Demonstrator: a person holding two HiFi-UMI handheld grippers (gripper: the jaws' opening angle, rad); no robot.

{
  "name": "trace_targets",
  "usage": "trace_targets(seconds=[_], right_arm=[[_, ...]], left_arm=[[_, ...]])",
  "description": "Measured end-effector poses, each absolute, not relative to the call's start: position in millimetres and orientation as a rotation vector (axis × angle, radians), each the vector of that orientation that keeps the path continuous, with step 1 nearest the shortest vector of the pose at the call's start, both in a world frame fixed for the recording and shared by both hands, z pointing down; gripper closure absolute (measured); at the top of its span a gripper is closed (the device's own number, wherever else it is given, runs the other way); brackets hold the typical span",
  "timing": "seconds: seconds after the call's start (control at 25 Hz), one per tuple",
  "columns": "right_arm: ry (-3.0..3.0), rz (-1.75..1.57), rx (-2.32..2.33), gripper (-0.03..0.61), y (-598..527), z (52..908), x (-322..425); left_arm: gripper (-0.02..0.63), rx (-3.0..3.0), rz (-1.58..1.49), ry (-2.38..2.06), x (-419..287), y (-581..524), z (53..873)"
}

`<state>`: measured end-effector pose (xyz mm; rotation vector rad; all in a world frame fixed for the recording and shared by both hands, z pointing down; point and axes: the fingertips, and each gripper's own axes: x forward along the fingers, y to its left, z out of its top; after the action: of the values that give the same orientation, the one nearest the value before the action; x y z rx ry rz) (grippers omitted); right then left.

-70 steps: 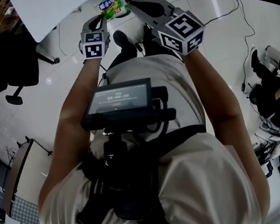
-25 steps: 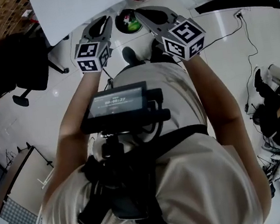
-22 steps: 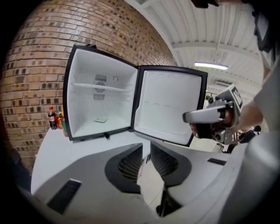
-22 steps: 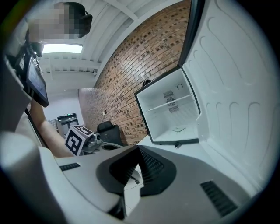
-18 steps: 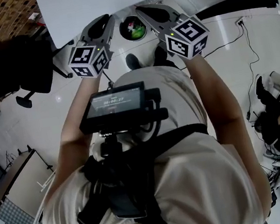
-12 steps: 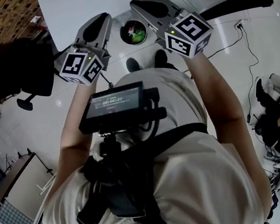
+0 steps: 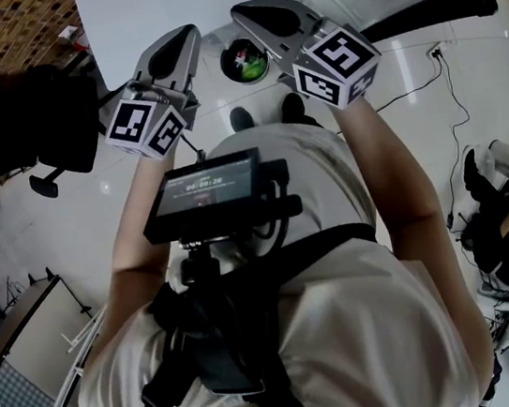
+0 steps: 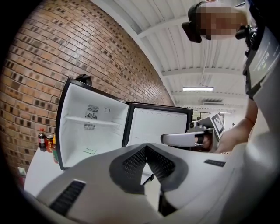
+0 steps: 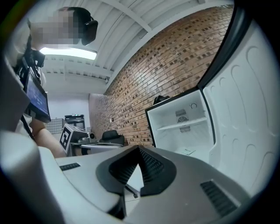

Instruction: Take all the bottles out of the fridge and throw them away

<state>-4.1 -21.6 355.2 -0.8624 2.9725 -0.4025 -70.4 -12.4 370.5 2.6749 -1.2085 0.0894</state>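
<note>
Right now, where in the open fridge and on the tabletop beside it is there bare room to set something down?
The fridge is almost bare: its shelf is free, the floor below holds only a small slip. On the white tabletop, bottles crowd the gap between fridge and brick wall; the patch in front of them looks bare.

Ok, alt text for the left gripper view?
The left gripper, jaws shut and empty, points at an open fridge with no bottles visible inside, against a brick wall. Bottles stand left of it; the right gripper shows at right.
</note>
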Motion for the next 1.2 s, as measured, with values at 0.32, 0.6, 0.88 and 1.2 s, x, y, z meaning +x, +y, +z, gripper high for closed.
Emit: trace_targets(seconds=[0.32, 0.6, 0.88, 1.2], right_arm=[[2.965, -0.384, -0.846, 0.572, -21.1, 354.1, -9.3], [2.969, -0.387, -0.822, 0.572, -17.9, 358.8, -15.6], [2.986, -0.406, -0.799, 0.574, -17.4, 360.6, -18.4], [3.008, -0.409, -0.757, 0.574, -19.1, 359.8, -18.7]], left_arm=[[0.611, 2.710, 0.052, -1.224, -73.2, -11.1, 357.9], [0.603, 2.665, 0.051, -1.253, -81.1, -9.9, 366.7], [0.603, 2.624, 0.085, -1.300, -89.4, -11.7, 371.8], [0.603, 2.545, 0.058, -1.380, -92.9, -17.9, 372.2]])
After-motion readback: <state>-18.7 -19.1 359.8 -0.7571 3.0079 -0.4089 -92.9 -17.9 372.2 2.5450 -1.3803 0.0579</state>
